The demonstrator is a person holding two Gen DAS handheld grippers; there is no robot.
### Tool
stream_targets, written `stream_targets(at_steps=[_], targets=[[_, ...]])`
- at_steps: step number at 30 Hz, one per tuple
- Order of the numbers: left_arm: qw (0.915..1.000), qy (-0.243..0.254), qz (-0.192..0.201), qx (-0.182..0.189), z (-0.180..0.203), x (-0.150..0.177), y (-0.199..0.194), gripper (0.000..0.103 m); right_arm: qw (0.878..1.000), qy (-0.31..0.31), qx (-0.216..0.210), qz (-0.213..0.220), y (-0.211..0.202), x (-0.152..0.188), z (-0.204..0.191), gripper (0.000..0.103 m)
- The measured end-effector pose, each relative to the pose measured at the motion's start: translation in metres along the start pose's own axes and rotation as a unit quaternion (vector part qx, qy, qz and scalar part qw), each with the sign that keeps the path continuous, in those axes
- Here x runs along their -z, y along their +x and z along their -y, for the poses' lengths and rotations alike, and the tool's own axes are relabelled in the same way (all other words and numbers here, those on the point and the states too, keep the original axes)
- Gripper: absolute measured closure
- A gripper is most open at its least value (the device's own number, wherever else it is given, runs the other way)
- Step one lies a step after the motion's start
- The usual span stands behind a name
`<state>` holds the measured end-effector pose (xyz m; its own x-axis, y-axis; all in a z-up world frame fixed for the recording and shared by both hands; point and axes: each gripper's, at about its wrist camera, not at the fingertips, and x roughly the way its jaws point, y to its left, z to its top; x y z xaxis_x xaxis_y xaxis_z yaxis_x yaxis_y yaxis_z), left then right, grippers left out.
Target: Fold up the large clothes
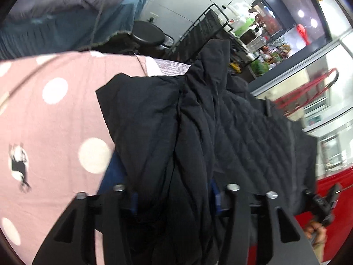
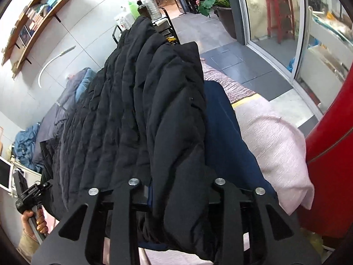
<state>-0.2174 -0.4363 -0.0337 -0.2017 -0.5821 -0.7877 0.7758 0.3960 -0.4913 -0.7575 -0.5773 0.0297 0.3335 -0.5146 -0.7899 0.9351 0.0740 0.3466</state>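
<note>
Left wrist view: the left gripper [image 1: 174,201] points down at a black quilted jacket [image 1: 198,132] that lies bunched on a bed. A thick fold of the jacket runs between its two arms, whose blue pads sit on either side of the cloth; the jaws are spread partway, but whether the pads press the fold I cannot tell. Under the jacket lies a pink bedsheet [image 1: 55,119] with white dots, and a strip of dark blue cloth [image 1: 112,174] shows at the jacket's lower left edge. Beyond the bed stand a round black stool [image 1: 147,34] and a black wire cart [image 1: 211,24] whose top shelf holds bottles, one of them green [image 1: 243,25]. At the lower right a hand [image 1: 317,234] grips the handle of the other tool, next to a red surface.

Right wrist view: the right gripper [image 2: 178,196] also points down, with a sleeve-like roll of the same jacket [image 2: 136,110] lying between its arms; the jaws stand partly apart, and whether they pinch it is hidden. Dark blue cloth [image 2: 225,132] lies just right of the roll, touching it, and a pale pink pillow [image 2: 275,150] lies beyond that. The cart's top shelf carries a green bottle [image 2: 134,8] and a clear bottle [image 2: 153,8]. Wall shelves [image 2: 35,19] at upper left hold books. A hand [image 2: 33,220] holds the other tool's handle at the lower left.
</note>
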Motion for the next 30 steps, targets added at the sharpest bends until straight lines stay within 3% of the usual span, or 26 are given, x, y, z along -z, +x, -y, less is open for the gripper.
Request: stream_targets(at_steps=[1,3,7,13,15,18,20,23,25,28,30], targets=[[1.0000,-0.004,0.002,-0.003,0.002,-0.002,0.000,0.046,1.000,0.004,0.003,0.000,-0.002,0.004,-0.008,0.063],[0.9996,-0.008,0.006,-0.026,0.003,0.002,0.002,0.027,1.000,0.017,0.010,0.001,-0.004,0.014,-0.011,0.052],[0.9986,-0.011,0.022,-0.046,0.007,-0.003,-0.021,0.022,0.999,0.023,0.026,0.009,-0.009,0.019,-0.018,0.033],[0.9886,-0.005,0.109,-0.103,0.012,-0.006,-0.079,0.012,0.993,-0.032,0.104,0.044,-0.044,0.016,-0.038,0.031],[0.9848,-0.007,0.133,-0.111,0.015,-0.007,-0.096,0.012,0.983,-0.061,0.150,0.087,-0.063,0.015,-0.056,0.030],[0.9849,0.025,0.142,-0.095,0.035,-0.004,-0.110,0.012,0.973,-0.095,0.150,0.150,-0.090,0.017,-0.084,0.022],[0.9852,0.071,0.134,-0.080,0.058,0.005,-0.107,0.012,0.968,-0.134,0.121,0.175,-0.099,0.021,-0.109,0.022],[0.9819,0.141,0.109,-0.063,0.091,0.020,-0.090,0.012,0.967,-0.214,0.056,0.127,-0.076,0.026,-0.144,0.022],[0.9766,0.186,0.089,-0.062,0.105,0.031,-0.073,0.011,0.964,-0.244,0.042,0.098,-0.056,0.030,-0.151,0.022],[0.9714,0.214,0.052,-0.089,0.108,0.040,-0.048,0.011,0.972,-0.212,0.088,0.046,-0.022,0.026,-0.119,0.022],[0.9754,0.201,0.038,-0.081,0.098,0.039,-0.038,0.007,0.985,-0.165,0.052,-0.002,0.002,0.027,-0.074,0.021]])
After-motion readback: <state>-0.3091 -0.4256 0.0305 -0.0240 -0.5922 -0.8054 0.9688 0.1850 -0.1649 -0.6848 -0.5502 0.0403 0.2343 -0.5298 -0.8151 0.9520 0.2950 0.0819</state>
